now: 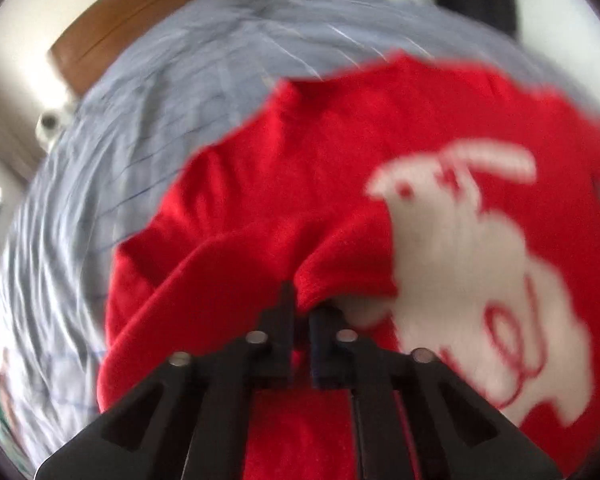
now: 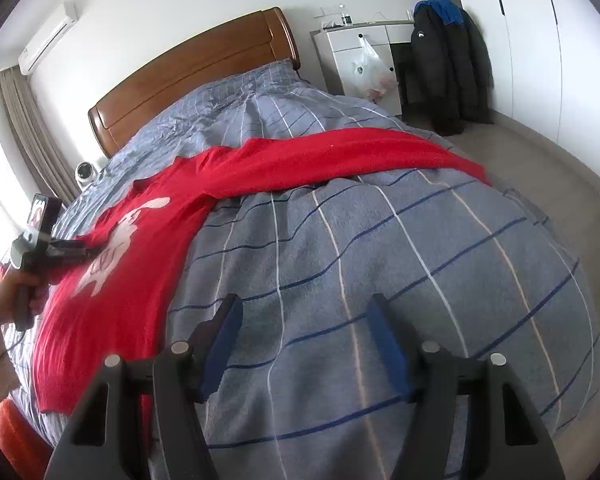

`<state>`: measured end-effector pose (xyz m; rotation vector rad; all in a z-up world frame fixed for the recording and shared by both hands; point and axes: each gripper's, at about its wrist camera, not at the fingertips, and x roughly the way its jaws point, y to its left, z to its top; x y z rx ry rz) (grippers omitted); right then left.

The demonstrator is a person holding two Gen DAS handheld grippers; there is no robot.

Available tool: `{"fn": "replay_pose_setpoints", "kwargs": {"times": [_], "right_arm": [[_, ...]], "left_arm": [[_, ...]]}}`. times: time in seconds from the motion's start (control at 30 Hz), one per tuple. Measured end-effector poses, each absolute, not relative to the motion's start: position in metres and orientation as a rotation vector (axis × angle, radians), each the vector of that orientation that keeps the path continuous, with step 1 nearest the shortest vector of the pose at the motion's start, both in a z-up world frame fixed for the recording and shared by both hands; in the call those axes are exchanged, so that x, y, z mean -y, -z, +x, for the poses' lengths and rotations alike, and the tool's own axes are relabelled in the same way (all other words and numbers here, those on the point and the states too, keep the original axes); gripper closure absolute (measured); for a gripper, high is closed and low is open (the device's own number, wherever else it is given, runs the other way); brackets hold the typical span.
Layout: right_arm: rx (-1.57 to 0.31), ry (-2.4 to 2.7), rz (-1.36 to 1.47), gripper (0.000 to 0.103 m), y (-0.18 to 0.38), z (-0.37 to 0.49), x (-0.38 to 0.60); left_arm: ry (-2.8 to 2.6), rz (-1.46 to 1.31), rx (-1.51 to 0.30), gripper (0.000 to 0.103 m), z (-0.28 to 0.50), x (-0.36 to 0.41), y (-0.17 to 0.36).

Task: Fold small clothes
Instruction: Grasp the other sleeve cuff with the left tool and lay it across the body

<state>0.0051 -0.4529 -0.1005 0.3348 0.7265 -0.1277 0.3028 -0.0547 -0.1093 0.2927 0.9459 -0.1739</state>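
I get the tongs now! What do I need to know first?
Left tongs: shut on a fold of the red sweater, near its white animal picture.
Right tongs: open, empty, above the checked duvet.
The sweater lies across the bed, one sleeve stretched out toward the far side.
Done: only one grab, no finished fold visible.
Left: probably fold both sleeves in, then fold the body.
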Motion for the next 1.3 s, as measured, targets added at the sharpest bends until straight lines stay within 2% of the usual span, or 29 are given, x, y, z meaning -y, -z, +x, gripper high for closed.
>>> {"fn": "replay_pose_setpoints", "kwargs": {"times": [0.13, 0.27, 0.37, 0.47, 0.7, 1.2, 1.27, 1.3], "right_arm": [[-0.727, 0.121, 0.33, 0.039, 0.101, 0.006, 0.451], [-0.712, 0.126, 0.329, 0.039, 0.1, 0.005, 0.451], [-0.709, 0.133, 0.34, 0.039, 0.101, 0.004, 0.452], [-0.715, 0.133, 0.34, 0.039, 0.102, 0.005, 0.451], [-0.741, 0.139, 0.295, 0.039, 0.104, 0.01, 0.443], [-0.765, 0.16, 0.221, 0.039, 0.107, 0.014, 0.43], [-0.762, 0.161, 0.221, 0.039, 0.106, 0.013, 0.429], [-0.761, 0.162, 0.222, 0.039, 0.106, 0.013, 0.43]], "left_arm": [[0.052, 0.039, -0.863, 0.099, 0.286, -0.019, 0.059], [-0.224, -0.205, -0.771, 0.1, 0.239, -0.153, 0.021], [-0.428, -0.31, -0.752, 0.1, 0.204, -0.232, 0.03], [-0.509, -0.443, -0.81, 0.1, 0.175, -0.279, 0.07], [-0.51, -0.595, -0.887, 0.098, 0.148, -0.293, 0.143], [-0.451, -0.679, -0.833, 0.089, 0.117, -0.32, 0.143], [-0.475, -0.68, -0.834, 0.085, 0.11, -0.328, 0.14], [-0.49, -0.682, -0.834, 0.078, 0.107, -0.331, 0.139]]}}
